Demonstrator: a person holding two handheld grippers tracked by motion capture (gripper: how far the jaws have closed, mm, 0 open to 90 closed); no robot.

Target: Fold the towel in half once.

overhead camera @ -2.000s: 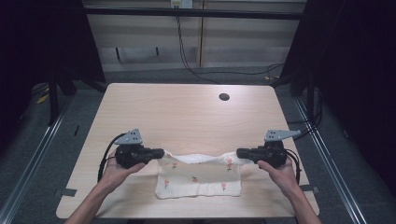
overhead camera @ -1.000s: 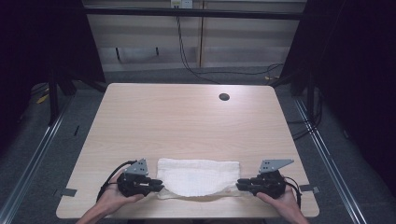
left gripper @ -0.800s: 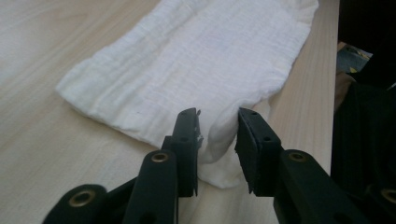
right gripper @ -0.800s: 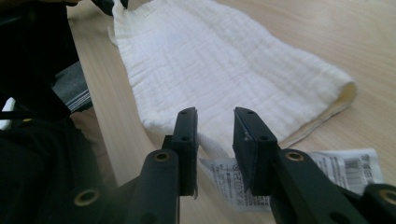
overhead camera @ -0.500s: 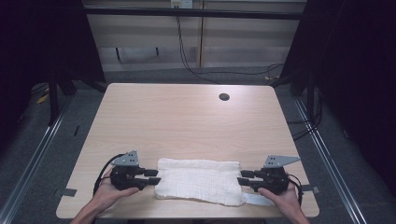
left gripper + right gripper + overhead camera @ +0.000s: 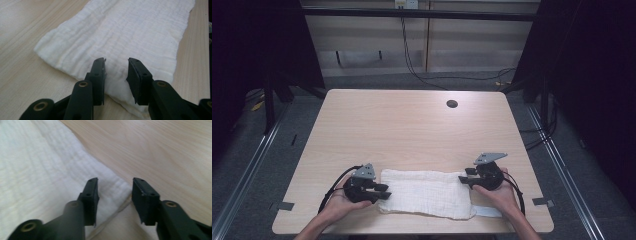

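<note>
A folded white cloth (image 6: 424, 192) lies flat near the table's front edge. My left gripper (image 6: 382, 191) sits at its left end. In the left gripper view the cloth (image 6: 130, 32) runs under the left gripper (image 6: 116, 61), whose jaws have just been opening and stand apart over the cloth's near edge without pressing it. My right gripper (image 6: 464, 176) is at the cloth's far right corner. The right gripper view shows that gripper (image 6: 115, 181) with jaws just opened, spread over the cloth's edge (image 6: 37, 165) and not gripping it.
The wooden table (image 6: 412, 130) has a round dark hole (image 6: 452, 104) near its far edge. A pale strip (image 6: 487, 212) lies under the right hand by the cloth's front right corner. Tape marks (image 6: 285, 205) sit at the table's sides. Dark floor and rails surround the table.
Two seconds ago both grippers held the cloth stretched farther up the table. They brought it to the front edge folded over, then opened. The right gripper has since shifted inward and away from the front edge.
</note>
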